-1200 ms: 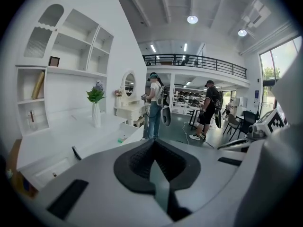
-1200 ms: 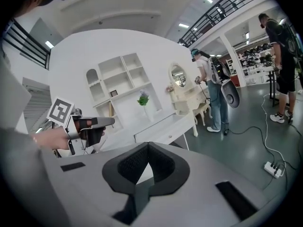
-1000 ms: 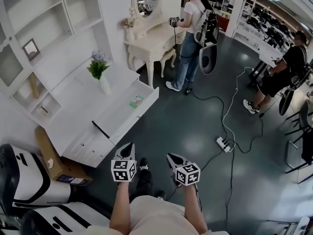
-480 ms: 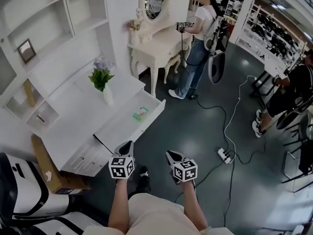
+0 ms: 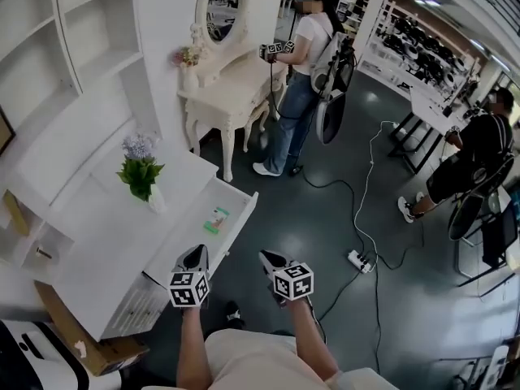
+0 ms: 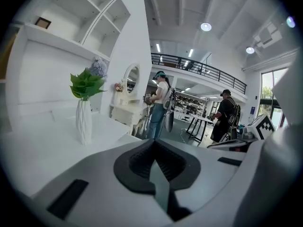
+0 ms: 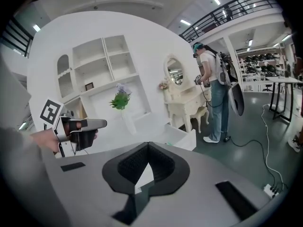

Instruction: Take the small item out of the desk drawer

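The white desk has its drawer pulled out. A small green item lies inside the drawer near its far end. My left gripper hovers just short of the drawer's near corner, shut with nothing in it; its jaws also meet in the left gripper view. The right gripper hangs beside it over the dark floor, shut and empty. In the right gripper view the open drawer lies ahead, with the left gripper off to the left.
A white vase with a green plant stands on the desk top. A person stands at a white vanity table; another person is at the right. A power strip with cables lies on the floor, and a cardboard box sits under the desk.
The view has shifted toward the desk, and the drawer with the green item now lies closer to the left gripper. Both grippers stay shut and side by side.
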`<state>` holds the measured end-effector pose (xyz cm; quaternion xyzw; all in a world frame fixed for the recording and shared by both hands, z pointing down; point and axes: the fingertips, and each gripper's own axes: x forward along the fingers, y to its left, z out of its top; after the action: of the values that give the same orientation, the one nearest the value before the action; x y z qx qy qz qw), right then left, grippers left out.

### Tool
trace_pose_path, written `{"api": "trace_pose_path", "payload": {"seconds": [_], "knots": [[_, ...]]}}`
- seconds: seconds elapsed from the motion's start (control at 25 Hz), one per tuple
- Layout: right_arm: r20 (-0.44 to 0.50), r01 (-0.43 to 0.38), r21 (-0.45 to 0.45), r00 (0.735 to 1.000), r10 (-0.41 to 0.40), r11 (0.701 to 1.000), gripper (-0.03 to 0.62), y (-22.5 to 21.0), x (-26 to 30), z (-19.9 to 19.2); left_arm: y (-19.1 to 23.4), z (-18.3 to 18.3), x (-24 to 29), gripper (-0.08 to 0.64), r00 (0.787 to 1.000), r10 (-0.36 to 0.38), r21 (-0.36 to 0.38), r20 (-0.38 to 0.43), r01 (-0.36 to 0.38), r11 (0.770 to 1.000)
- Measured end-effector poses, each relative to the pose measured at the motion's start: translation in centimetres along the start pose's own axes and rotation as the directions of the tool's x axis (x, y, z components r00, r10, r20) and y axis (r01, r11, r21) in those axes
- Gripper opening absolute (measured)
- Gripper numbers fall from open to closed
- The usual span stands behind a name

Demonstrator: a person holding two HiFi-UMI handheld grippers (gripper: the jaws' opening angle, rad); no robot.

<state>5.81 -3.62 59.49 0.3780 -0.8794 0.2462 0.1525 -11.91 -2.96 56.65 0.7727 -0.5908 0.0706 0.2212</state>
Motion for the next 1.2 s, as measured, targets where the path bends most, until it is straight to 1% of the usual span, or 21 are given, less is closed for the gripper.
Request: {"api": "trace_pose_path", "payload": {"seconds": [0.16,0.32,0.44,0.6,0.76,0.88,1.04,1.2], "knots": [[-0.017,0.007,0.018,1.0,-0.007,1.0,0.025,-0.4,1.4,0.3,1.7,-0.2,2.5,0.017,0.999,-0.028,-0.041,-0.018,0.027,0.999],[-0.031,0.059,0.028,0.998,-0.058,0.998,0.025,-1.6,2.8,0.4,3.0,-1.0,4.6,0.015,0.998,-0.06,-0.071,-0.03,0.058,0.996],[-0.031,0.073,0.039,0.997,-0.072,0.997,0.025,-1.9,3.8,-0.1,3.8,-2.4,5.3,0.016,0.997,-0.058,-0.097,-0.045,0.053,0.994],[-0.014,0.075,0.065,0.997,-0.074,0.995,0.025,-2.9,5.0,-0.3,4.8,-3.6,6.9,0.015,0.997,-0.041,-0.106,-0.07,0.034,0.994],[-0.012,0.074,0.049,0.997,-0.073,0.996,0.025,-4.9,5.9,0.9,4.5,-3.3,9.4,0.016,0.995,-0.04,-0.083,-0.092,0.033,0.996],[0.004,0.078,0.054,0.997,-0.078,0.995,0.025,-6.1,7.3,2.6,4.5,-1.9,11.0,0.017,0.994,-0.041,-0.041,-0.106,0.037,0.999],[0.015,0.048,0.056,0.999,-0.049,0.997,0.025,-7.2,9.9,4.7,4.6,0.0,13.5,0.017,0.993,-0.038,0.007,-0.112,0.039,0.999],[0.0,0.021,0.03,1.0,-0.021,0.999,0.025,-8.4,12.3,6.7,5.1,1.4,16.2,0.015,0.992,-0.021,0.018,-0.125,0.024,1.0]]}}
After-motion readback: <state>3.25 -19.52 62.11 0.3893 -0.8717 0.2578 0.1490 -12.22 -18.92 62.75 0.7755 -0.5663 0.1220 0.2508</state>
